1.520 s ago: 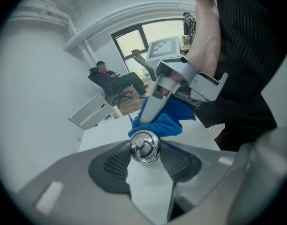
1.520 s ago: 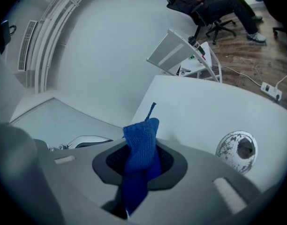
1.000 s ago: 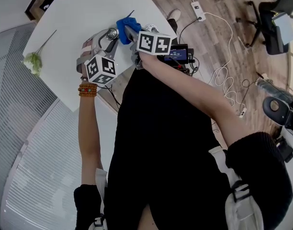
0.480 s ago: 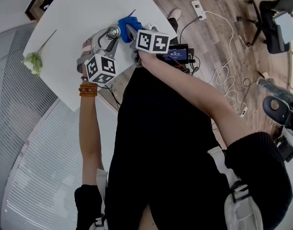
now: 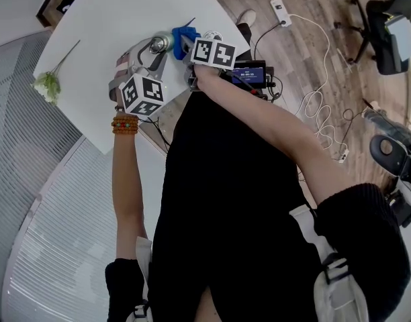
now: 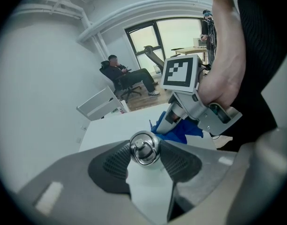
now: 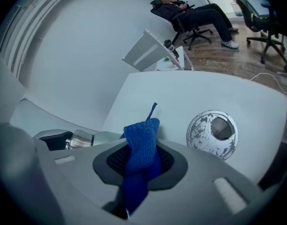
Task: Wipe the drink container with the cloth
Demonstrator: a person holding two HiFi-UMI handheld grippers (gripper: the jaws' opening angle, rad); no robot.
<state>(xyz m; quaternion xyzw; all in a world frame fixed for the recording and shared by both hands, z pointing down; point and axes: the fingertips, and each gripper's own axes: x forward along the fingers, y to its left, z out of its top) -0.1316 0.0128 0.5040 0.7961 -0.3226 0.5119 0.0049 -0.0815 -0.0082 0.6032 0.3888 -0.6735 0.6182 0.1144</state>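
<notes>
The drink container [image 5: 162, 43] is a pale bottle with a steel ringed cap [image 6: 144, 147], held above the white table [image 5: 118, 12]. My left gripper [image 6: 144, 150] is shut on its cap end, one pad [image 6: 111, 162] on each side. My right gripper [image 7: 141, 161] is shut on a blue cloth [image 7: 140, 146], which sticks up out of the jaws. In the head view the blue cloth [image 5: 184, 36] sits right beside the container, just ahead of the right gripper [image 5: 189, 43]. The right gripper view shows the container [image 7: 85, 138] at the left, close by the cloth.
A flower stem [image 5: 49, 84] lies on the table's left part. A round metal cable grommet [image 7: 212, 132] is set in the tabletop near the right gripper. On the wooden floor are a power strip [image 5: 278, 10], cables and office chairs [image 5: 387, 35]. A person [image 6: 127, 75] sits far off.
Both grippers have shifted slightly farther over the table. The right marker cube now covers more of the cloth, which stays beside the container. Both grips are unchanged.
</notes>
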